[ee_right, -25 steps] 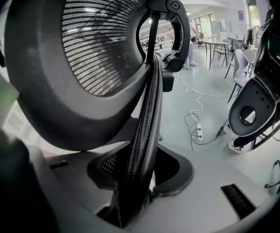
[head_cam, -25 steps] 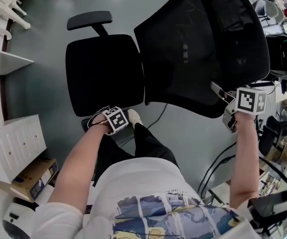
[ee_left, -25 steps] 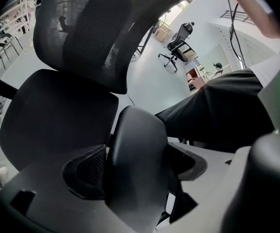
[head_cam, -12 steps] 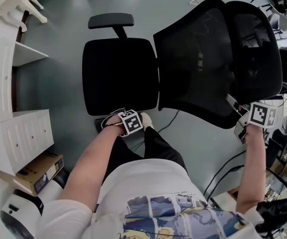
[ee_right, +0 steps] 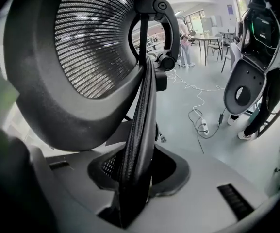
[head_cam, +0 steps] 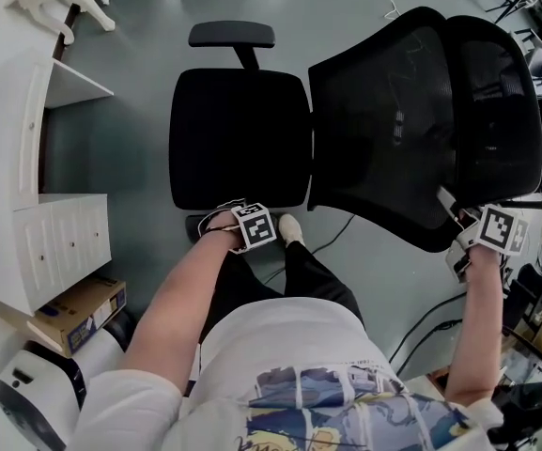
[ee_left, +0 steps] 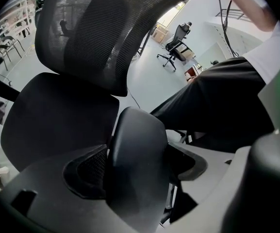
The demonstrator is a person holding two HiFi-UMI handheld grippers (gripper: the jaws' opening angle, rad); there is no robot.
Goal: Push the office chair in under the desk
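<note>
A black office chair stands on the grey floor, with its seat (head_cam: 238,139) toward the white desk (head_cam: 7,158) at the left and its mesh backrest (head_cam: 421,111) at the right. My left gripper (head_cam: 240,222) is shut on the chair's near armrest; the left gripper view shows the armrest pad (ee_left: 135,159) filling the left gripper (ee_left: 136,181). My right gripper (head_cam: 458,219) is shut on the backrest's near rim. The right gripper view shows that mesh rim (ee_right: 140,125) pinched in the right gripper (ee_right: 135,178). The far armrest (head_cam: 231,34) is free.
A white drawer unit (head_cam: 59,247) stands under the desk, with a cardboard box (head_cam: 78,313) beside it. Cables (head_cam: 430,318) lie on the floor at the right, near other chairs and gear. My legs stand close behind the seat.
The chair, with both grippers on it, sits further right and lower in the head view. More of the white desk shows at the left. Both grips are unchanged.
</note>
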